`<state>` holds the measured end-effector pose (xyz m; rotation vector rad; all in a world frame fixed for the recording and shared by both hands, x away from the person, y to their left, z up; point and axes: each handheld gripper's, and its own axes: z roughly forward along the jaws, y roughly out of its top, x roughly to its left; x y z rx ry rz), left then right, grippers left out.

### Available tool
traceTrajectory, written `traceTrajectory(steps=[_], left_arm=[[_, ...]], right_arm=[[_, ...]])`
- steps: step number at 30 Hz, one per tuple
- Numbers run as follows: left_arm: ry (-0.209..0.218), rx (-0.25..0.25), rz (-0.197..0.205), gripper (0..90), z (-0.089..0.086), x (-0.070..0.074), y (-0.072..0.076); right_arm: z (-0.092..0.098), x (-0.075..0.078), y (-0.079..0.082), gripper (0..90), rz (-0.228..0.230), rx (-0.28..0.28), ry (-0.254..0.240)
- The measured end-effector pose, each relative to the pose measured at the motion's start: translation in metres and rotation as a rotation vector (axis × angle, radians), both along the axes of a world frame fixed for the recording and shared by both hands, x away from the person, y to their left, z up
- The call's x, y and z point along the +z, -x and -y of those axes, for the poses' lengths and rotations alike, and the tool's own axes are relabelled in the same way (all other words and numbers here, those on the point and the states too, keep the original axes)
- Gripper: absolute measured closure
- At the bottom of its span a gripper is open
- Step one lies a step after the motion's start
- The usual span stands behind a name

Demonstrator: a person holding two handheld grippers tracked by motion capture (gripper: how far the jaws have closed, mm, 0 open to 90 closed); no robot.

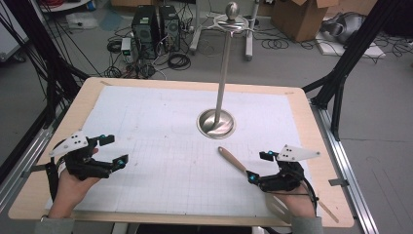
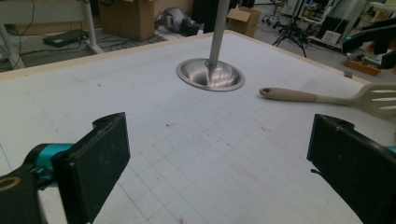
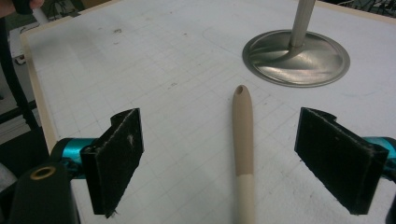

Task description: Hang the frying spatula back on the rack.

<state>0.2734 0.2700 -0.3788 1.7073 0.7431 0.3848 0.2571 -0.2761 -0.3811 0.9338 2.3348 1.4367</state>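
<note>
On the table (image 1: 302, 146), the spatula (image 1: 243, 170) lies at the near right with its handle pointing toward the stand (image 1: 216, 122) behind it at the middle, well apart from the left gripper (image 1: 114, 151) at the near left.

1. Spatula (image 3: 243, 135): matt beige handle, smooth, looks like plastic or silicone (cannot tell which).
2. Stand base (image 3: 297, 58): polished metal, glossy, brushed streaks; pole (image 1: 223, 73) duller, satin metal.
3. Table mat (image 2: 196, 154): white gridded paper, matt, faintly stained.
4. Table edge (image 1: 97, 84): pale wood, smooth.
5. Right gripper (image 3: 233, 158) pads (image 3: 122, 154): black, rough, scuffed.
</note>
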Motion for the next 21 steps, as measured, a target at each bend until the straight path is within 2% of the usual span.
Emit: traceTrajectory(steps=[6,17,21], left_arm=[[0.001,0.000,-0.005,6.3,0.000,-0.001,-0.001],[-0.009,0.000,-0.009,6.3,0.002,-0.003,-0.002],[-0.009,-0.002,-0.008,6.3,0.002,-0.003,-0.003]], right_arm=[[-0.008,-0.010,-0.003,14.7,-0.025,0.005,0.021],[-0.005,-0.025,-0.004,14.8,-0.060,-0.026,0.041],[-0.005,-0.029,-0.003,14.8,-0.066,-0.034,0.065]])
